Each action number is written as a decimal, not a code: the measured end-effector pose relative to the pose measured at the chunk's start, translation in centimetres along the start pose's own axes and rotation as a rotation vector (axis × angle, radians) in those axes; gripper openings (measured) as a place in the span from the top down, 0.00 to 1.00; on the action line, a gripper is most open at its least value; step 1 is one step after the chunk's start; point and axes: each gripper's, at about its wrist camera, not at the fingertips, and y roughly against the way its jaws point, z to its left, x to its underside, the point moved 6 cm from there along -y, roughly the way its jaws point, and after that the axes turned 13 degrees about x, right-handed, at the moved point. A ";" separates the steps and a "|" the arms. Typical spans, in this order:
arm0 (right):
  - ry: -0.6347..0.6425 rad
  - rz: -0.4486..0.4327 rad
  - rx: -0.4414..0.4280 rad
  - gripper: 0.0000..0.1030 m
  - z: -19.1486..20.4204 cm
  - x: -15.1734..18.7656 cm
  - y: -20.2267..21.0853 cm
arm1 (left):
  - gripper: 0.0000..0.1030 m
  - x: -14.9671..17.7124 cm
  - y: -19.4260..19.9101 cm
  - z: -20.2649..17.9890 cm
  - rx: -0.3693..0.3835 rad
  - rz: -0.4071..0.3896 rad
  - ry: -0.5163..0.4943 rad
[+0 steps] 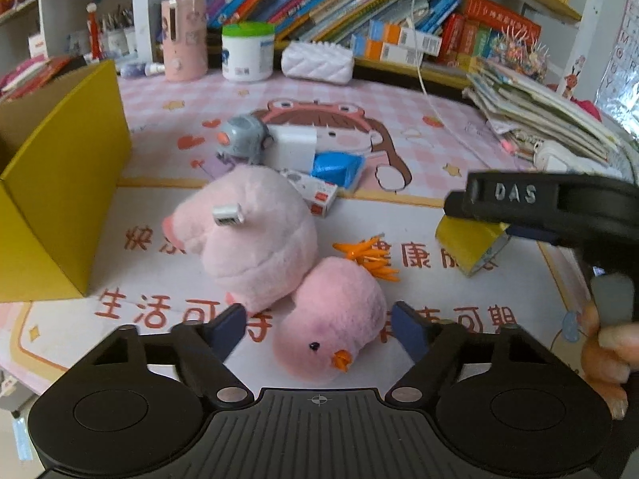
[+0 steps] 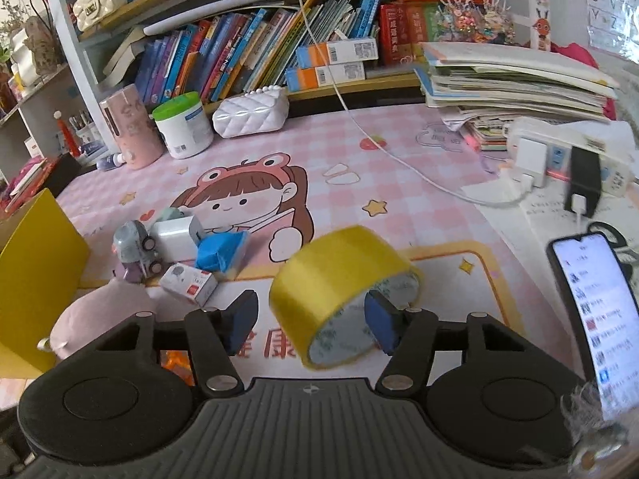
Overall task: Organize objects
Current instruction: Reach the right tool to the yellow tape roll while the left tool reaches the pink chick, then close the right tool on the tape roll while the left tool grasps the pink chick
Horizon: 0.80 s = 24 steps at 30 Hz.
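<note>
Left wrist view shows the left gripper [image 1: 317, 325] straddling a pink chick plush [image 1: 331, 323], pads apart from its sides, not yet gripping. Right wrist view has the right gripper [image 2: 309, 319] bracketing a yellow tape roll [image 2: 343, 291]; one pad sits inside the core, and contact is unclear. Risk: the roll, standing on edge, could roll away or pivot if pinched off-centre, while the soft chick may squirm out. Everything sits on a pink cartoon desk mat [image 2: 399, 199] beside a yellow cardboard box [image 1: 60, 183], below crowded bookshelves [image 2: 239, 52].
</note>
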 end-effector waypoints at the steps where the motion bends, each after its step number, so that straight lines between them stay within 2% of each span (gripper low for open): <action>1: 0.002 0.005 -0.002 0.45 0.1 -0.1 -0.3 | 0.33 0.0 -0.3 0.0 -0.001 0.009 0.001; 7: 0.025 0.020 -0.014 0.49 0.3 -0.5 -1.7 | 0.38 -0.1 -1.9 -0.7 -0.006 0.049 -0.030; 10: 0.027 0.029 -0.023 0.54 0.3 -0.6 -2.1 | 0.43 0.0 -2.5 -0.5 -0.022 0.069 -0.026; 12: 0.025 0.031 -0.054 0.66 0.4 -0.7 -2.1 | 0.44 -0.1 -2.6 -0.5 -0.020 0.069 -0.019; 14: 0.026 0.027 -0.079 0.72 0.5 -0.8 -2.0 | 0.46 -0.2 -2.6 -0.6 -0.018 0.069 -0.025; 17: 0.030 0.013 -0.098 0.88 0.7 -1.0 -1.5 | 0.46 -0.5 -2.1 -1.0 0.009 0.049 -0.034; 21: 0.038 -0.022 -0.098 0.93 0.8 -1.3 -0.4 | 0.46 -0.8 -0.9 -1.7 0.048 0.003 -0.050; 24: 0.065 -0.065 -0.085 0.93 1.0 -1.4 1.0 | 0.47 -1.0 0.1 -1.8 0.071 -0.034 -0.047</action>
